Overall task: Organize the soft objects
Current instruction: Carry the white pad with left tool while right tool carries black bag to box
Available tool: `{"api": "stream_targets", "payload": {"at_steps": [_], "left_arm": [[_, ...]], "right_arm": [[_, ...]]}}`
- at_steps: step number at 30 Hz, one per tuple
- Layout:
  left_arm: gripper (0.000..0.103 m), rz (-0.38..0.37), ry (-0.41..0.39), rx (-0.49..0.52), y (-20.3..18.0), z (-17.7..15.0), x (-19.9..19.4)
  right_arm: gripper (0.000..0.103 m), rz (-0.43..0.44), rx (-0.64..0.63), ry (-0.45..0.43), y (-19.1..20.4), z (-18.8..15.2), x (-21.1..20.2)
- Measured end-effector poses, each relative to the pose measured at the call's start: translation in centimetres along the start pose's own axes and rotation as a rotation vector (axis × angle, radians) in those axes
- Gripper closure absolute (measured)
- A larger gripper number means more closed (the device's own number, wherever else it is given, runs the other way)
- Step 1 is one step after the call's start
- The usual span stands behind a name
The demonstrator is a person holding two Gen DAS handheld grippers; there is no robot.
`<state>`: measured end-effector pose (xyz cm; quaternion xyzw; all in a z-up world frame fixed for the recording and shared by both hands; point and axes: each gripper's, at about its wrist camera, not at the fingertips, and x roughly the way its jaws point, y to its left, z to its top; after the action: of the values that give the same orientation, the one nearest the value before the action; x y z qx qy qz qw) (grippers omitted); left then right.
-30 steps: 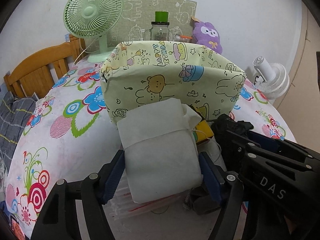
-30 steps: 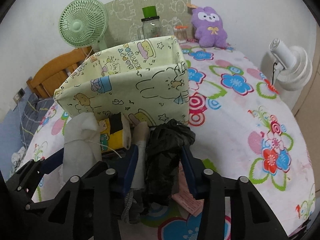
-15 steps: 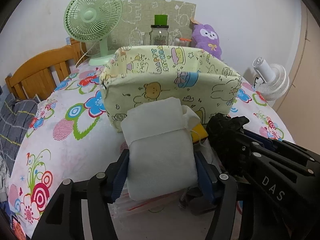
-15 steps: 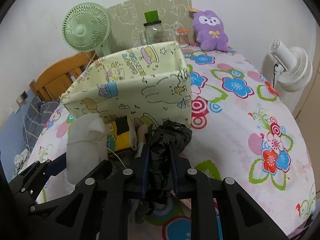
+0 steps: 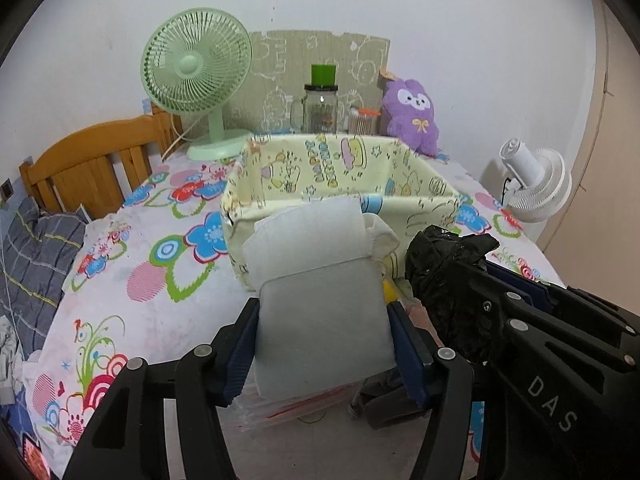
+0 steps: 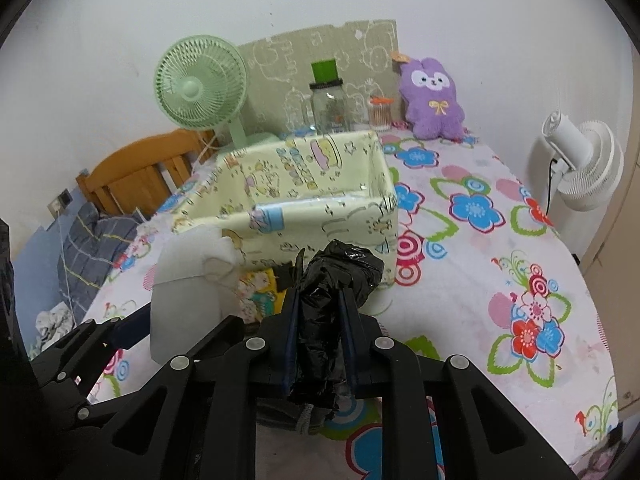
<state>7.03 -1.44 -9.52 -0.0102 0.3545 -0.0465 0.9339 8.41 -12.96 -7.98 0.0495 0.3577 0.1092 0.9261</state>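
Observation:
My left gripper (image 5: pixel 324 344) is shut on a folded white cloth pack (image 5: pixel 320 300) and holds it above the bed, just in front of the pale yellow cartoon-print fabric box (image 5: pixel 340 184). My right gripper (image 6: pixel 320 320) is shut on a crumpled black plastic bag (image 6: pixel 336 280), also raised near the box's front wall (image 6: pixel 320 224). The white pack shows at left in the right wrist view (image 6: pixel 188 280), and the black bag at right in the left wrist view (image 5: pixel 448 264). The box looks empty inside.
A yellow packet (image 6: pixel 256 292), plastic bags (image 5: pixel 288 408) and small items lie below the grippers on the floral sheet (image 6: pixel 480 240). A green fan (image 5: pixel 196 64), a jar (image 5: pixel 320 108), a purple plush (image 6: pixel 432 100), a white fan (image 6: pixel 580 160) and a wooden headboard (image 5: pixel 88 168) surround the bed.
Both grippers have risen with their loads and now look down into the box. My right gripper closed from loosely around the black bag to tight on it.

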Motion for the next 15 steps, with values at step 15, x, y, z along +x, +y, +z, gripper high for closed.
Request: {"api": "stream_targets", "payload": {"at_steps": [15], "left_arm": [[0.039,-0.002,-0.089,-0.006,-0.2,1.8,-3.8]], "right_arm": [[0.081,-0.009,-0.034,-0.099,1.4,2.0,-4.2]]}}
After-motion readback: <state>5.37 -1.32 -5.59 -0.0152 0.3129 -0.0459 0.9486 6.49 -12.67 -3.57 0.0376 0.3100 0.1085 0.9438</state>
